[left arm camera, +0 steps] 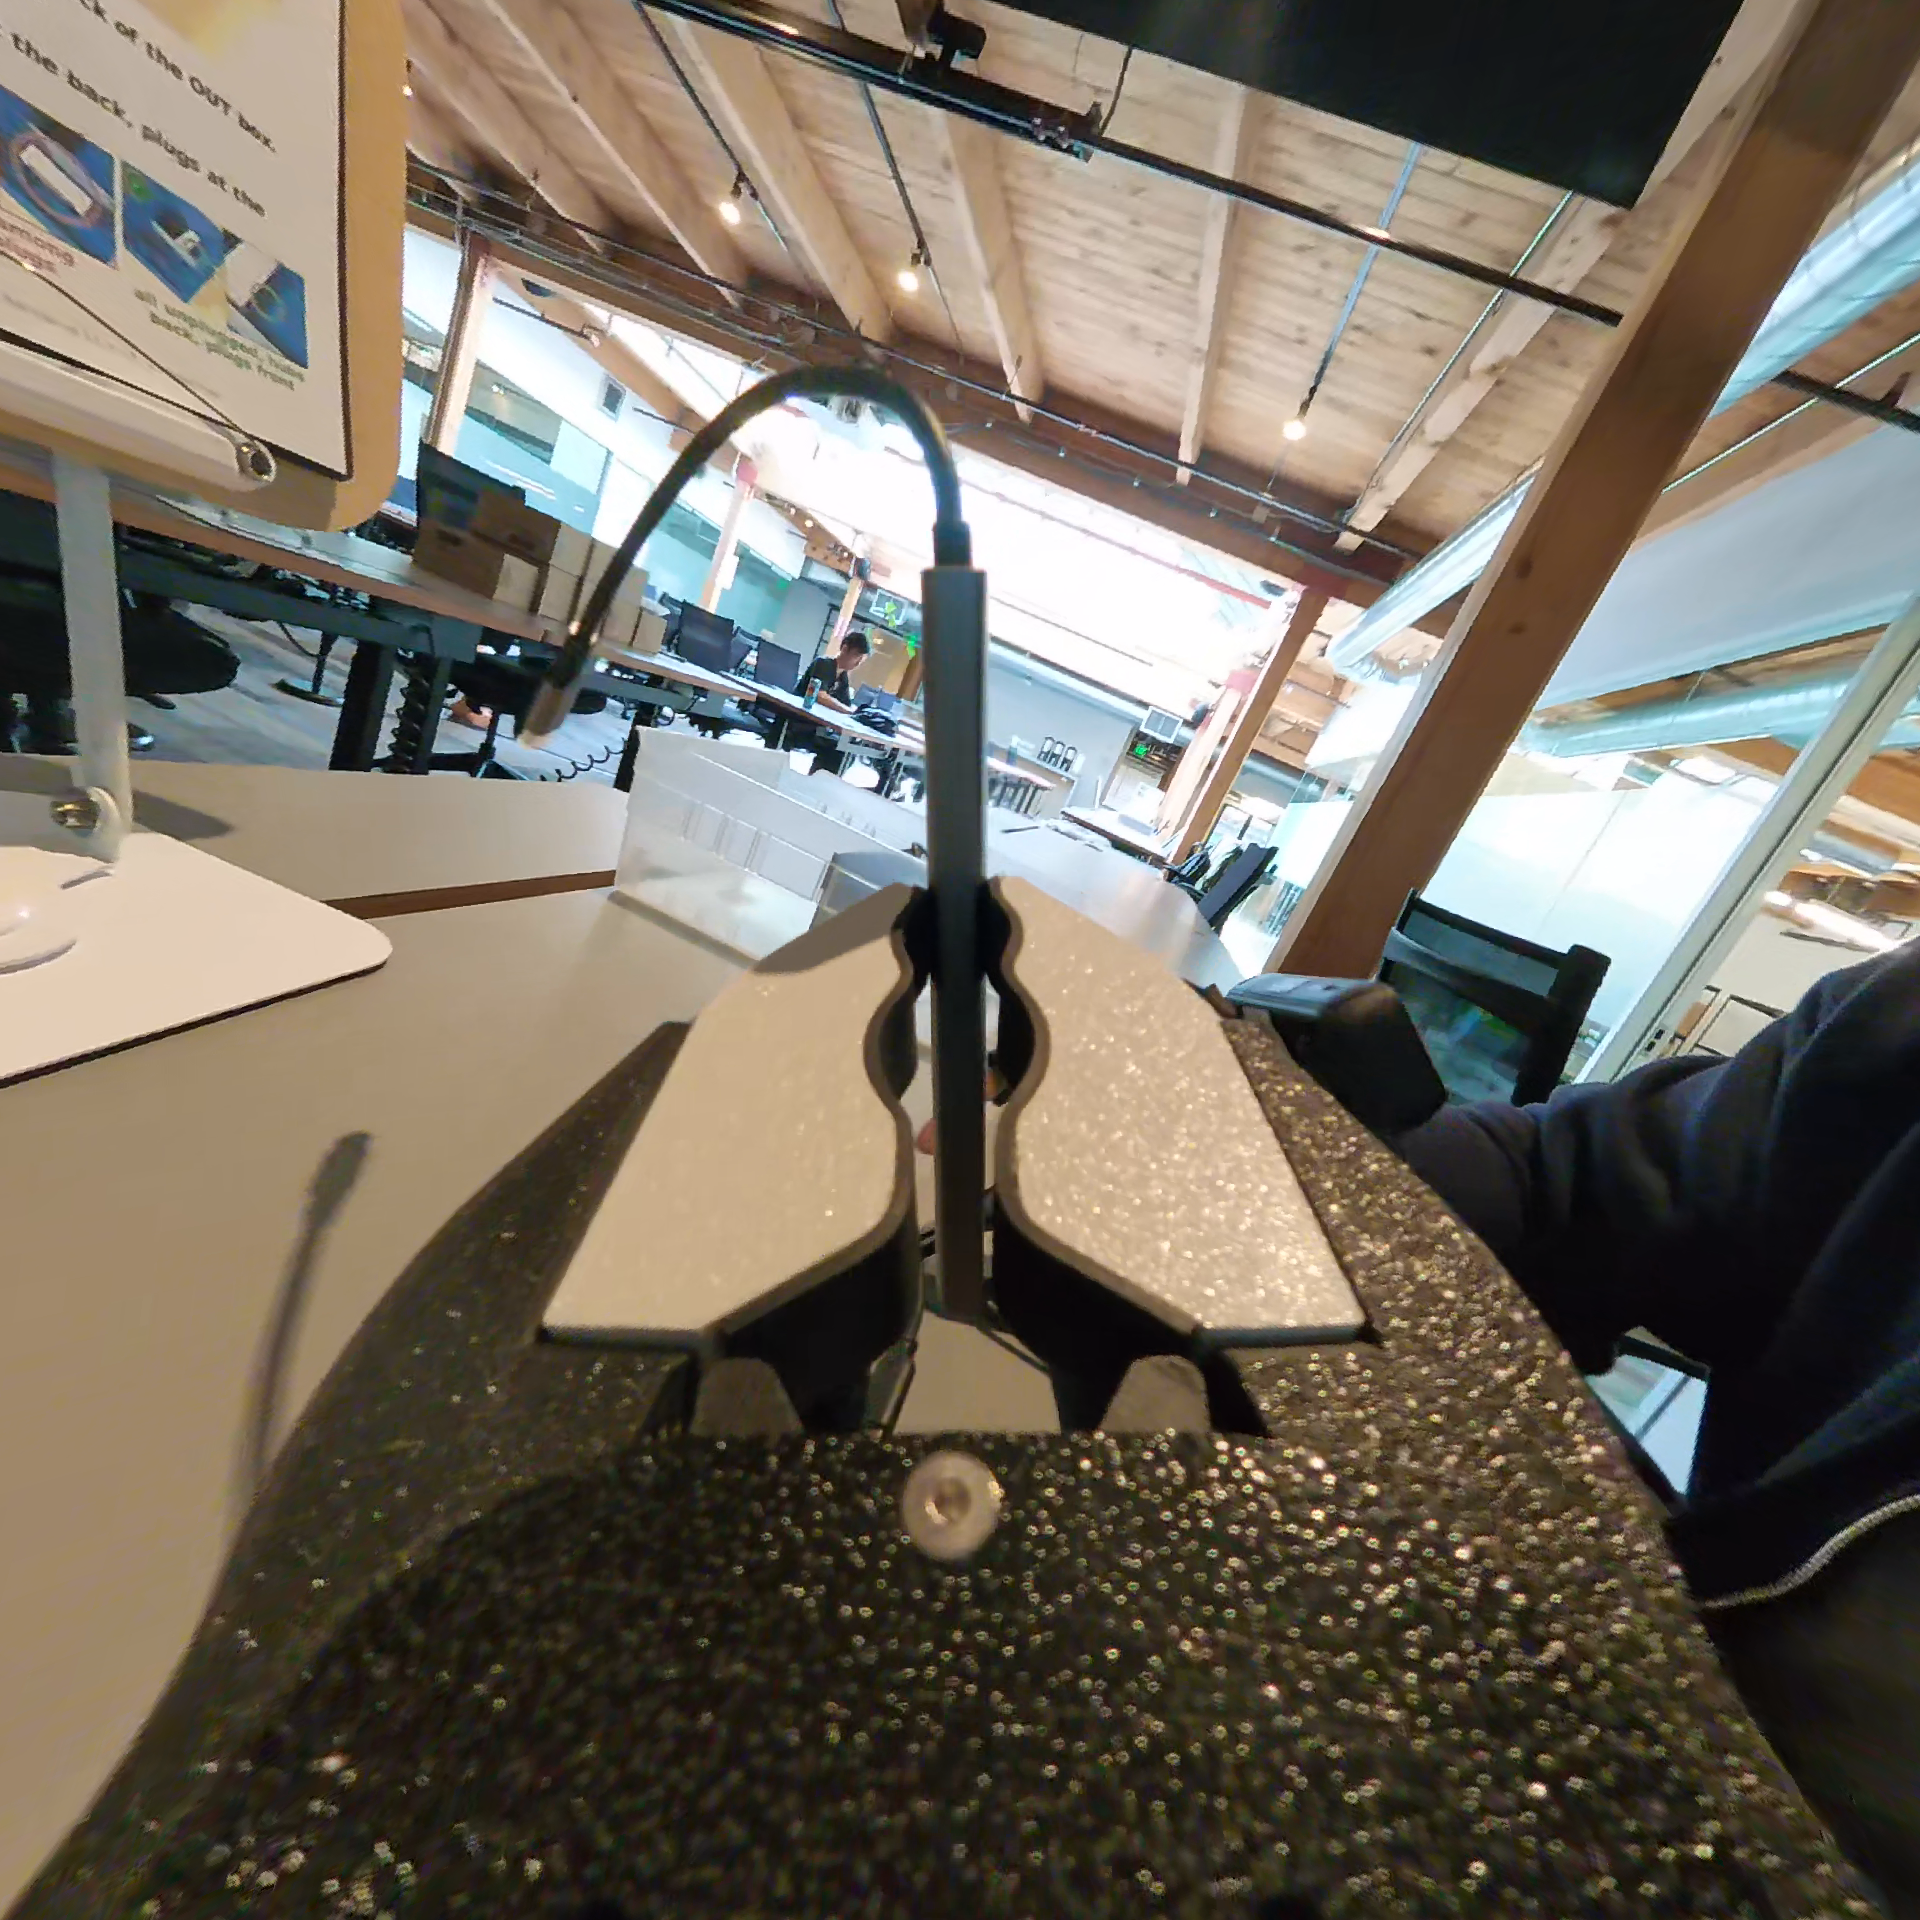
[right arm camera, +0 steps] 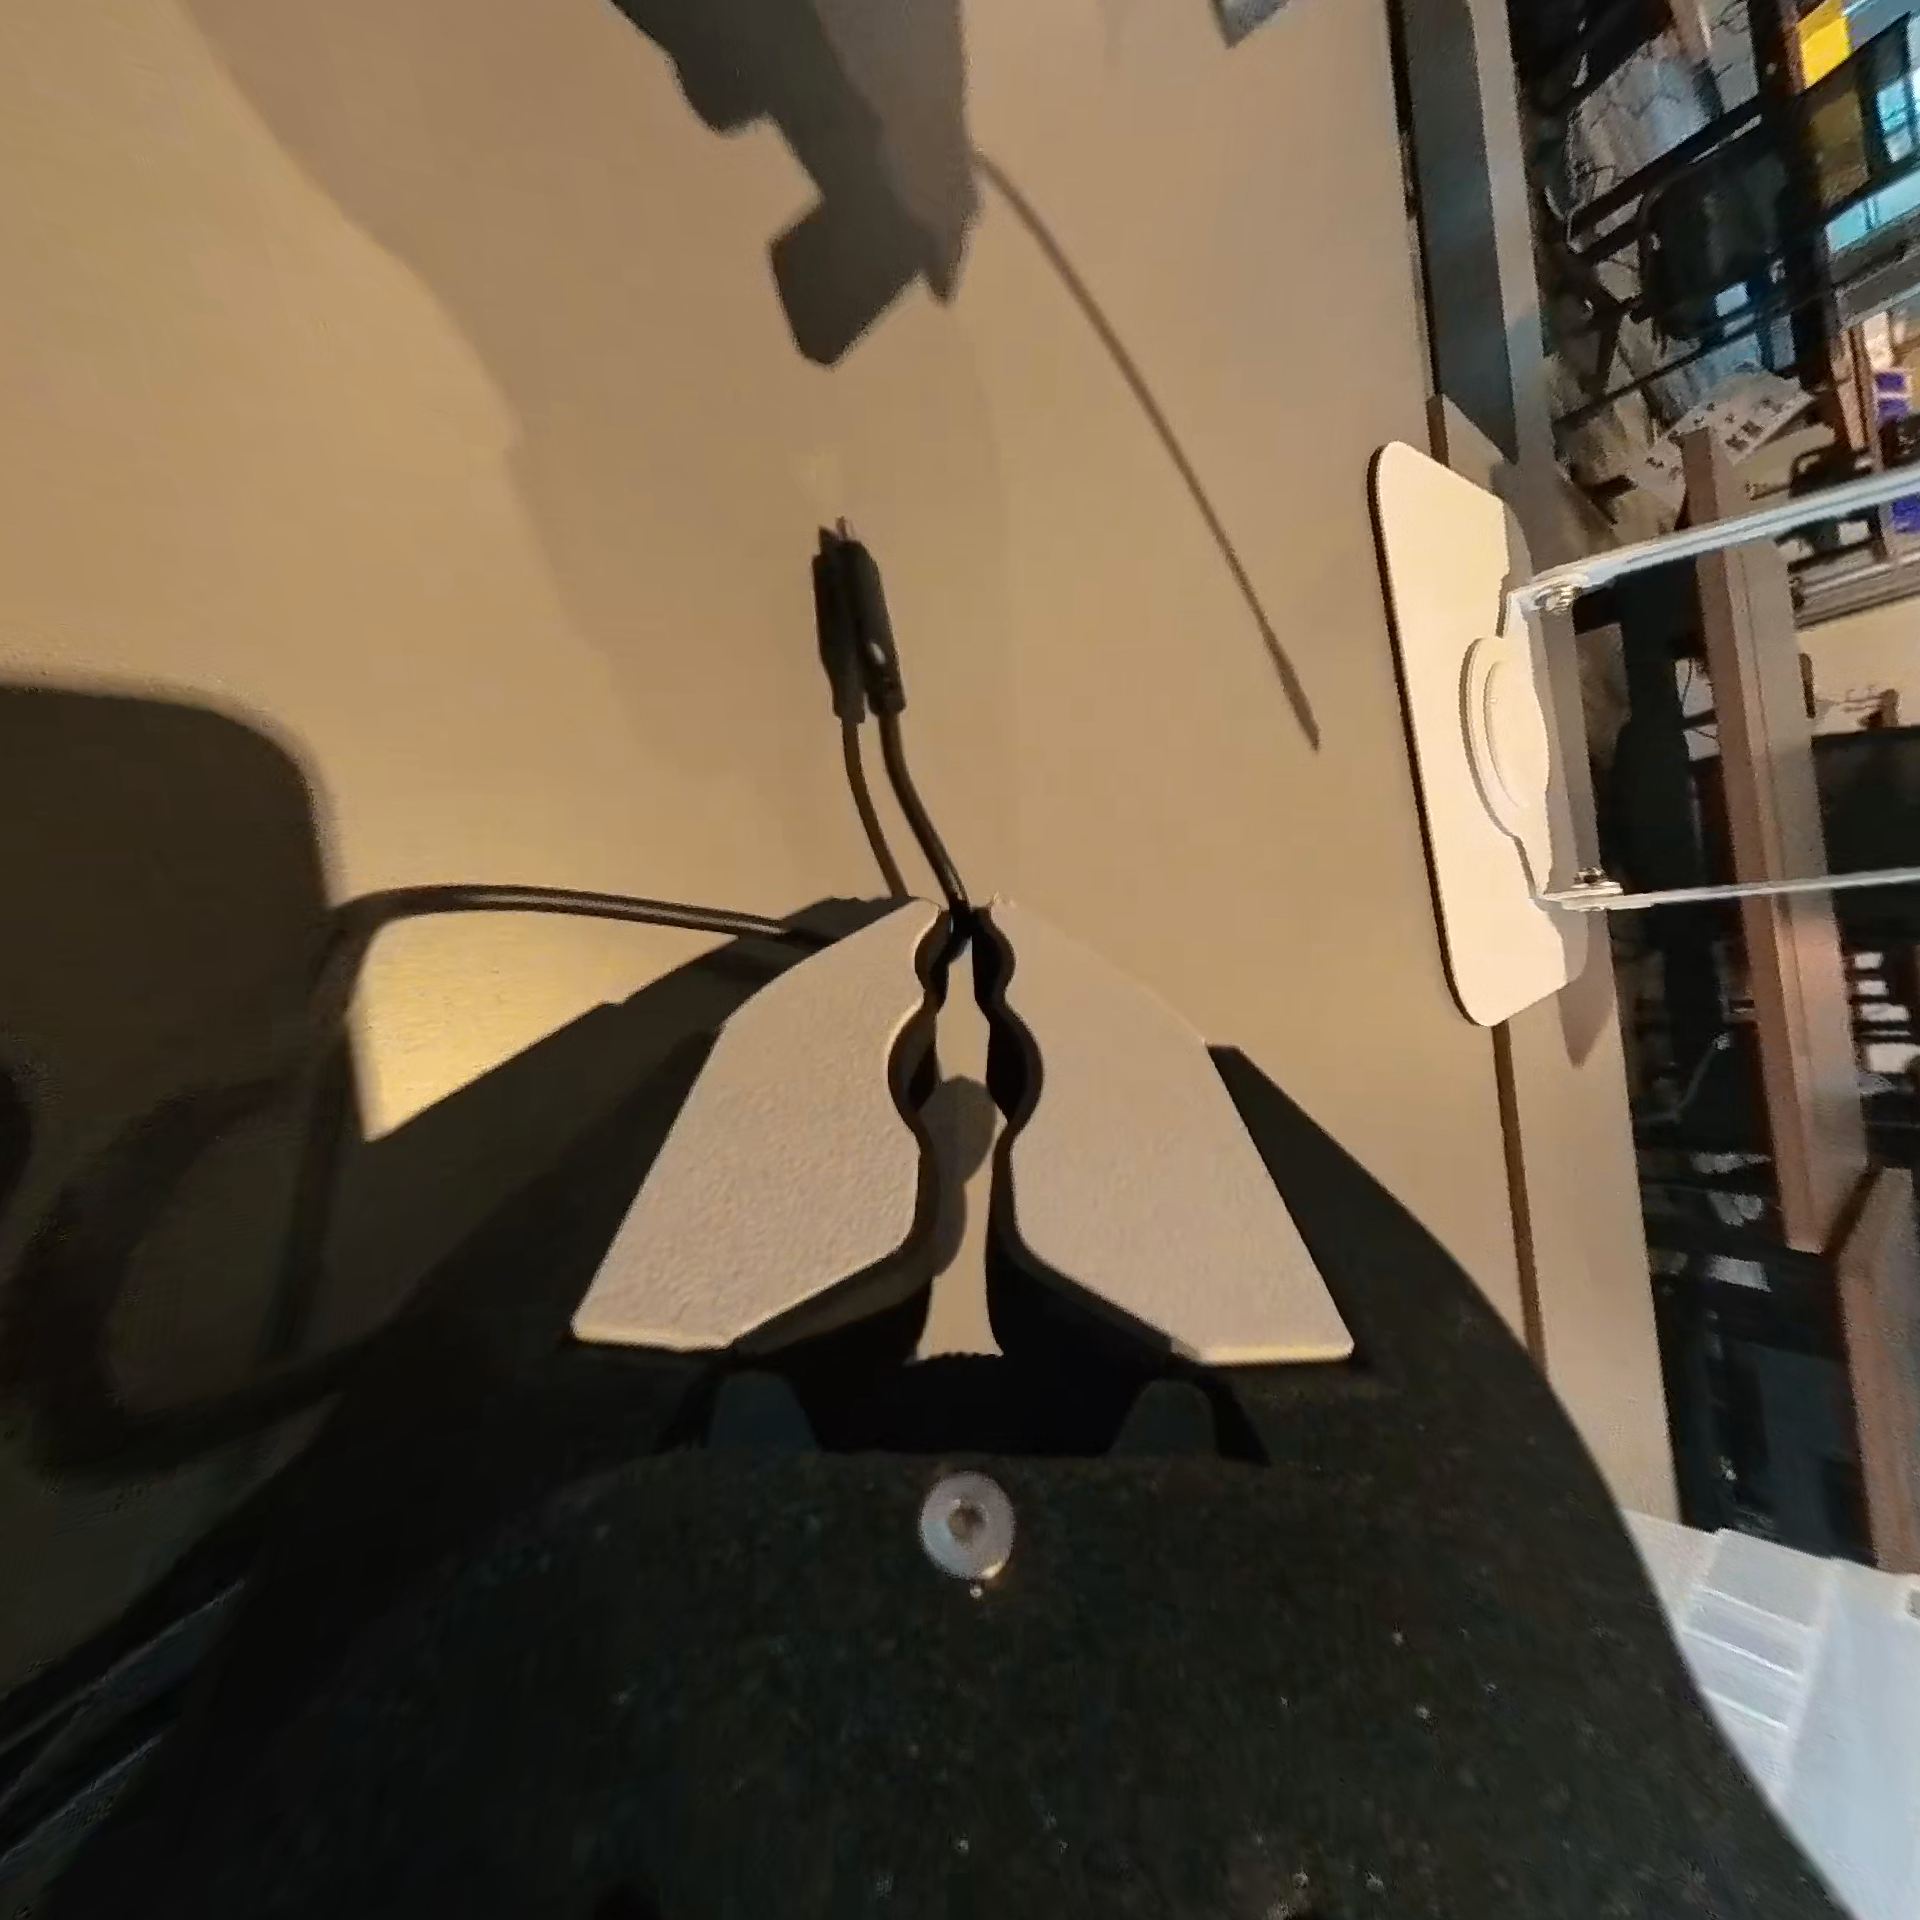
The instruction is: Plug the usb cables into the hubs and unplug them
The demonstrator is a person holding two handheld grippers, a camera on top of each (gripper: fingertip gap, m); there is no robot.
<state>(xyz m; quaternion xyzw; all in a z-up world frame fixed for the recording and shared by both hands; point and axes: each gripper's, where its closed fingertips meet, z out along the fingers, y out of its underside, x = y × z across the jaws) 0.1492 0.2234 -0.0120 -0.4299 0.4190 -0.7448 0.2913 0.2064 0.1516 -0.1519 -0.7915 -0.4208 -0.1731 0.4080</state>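
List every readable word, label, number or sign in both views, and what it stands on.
White printed sheet with blue photos, on its stand: black and green writing, not copied here.
Slim dark grey hub in left gripper: no marking.
Thin black cable in right gripper: none.
Far shelf labels: blurred.

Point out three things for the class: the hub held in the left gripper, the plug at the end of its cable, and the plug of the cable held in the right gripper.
hub (left arm camera: 953, 727), left wrist view, on its upright grey body.
hub cable plug (left arm camera: 551, 707), left wrist view, on its hanging metal tip.
USB plug (right arm camera: 876, 644), right wrist view, on its black housing.
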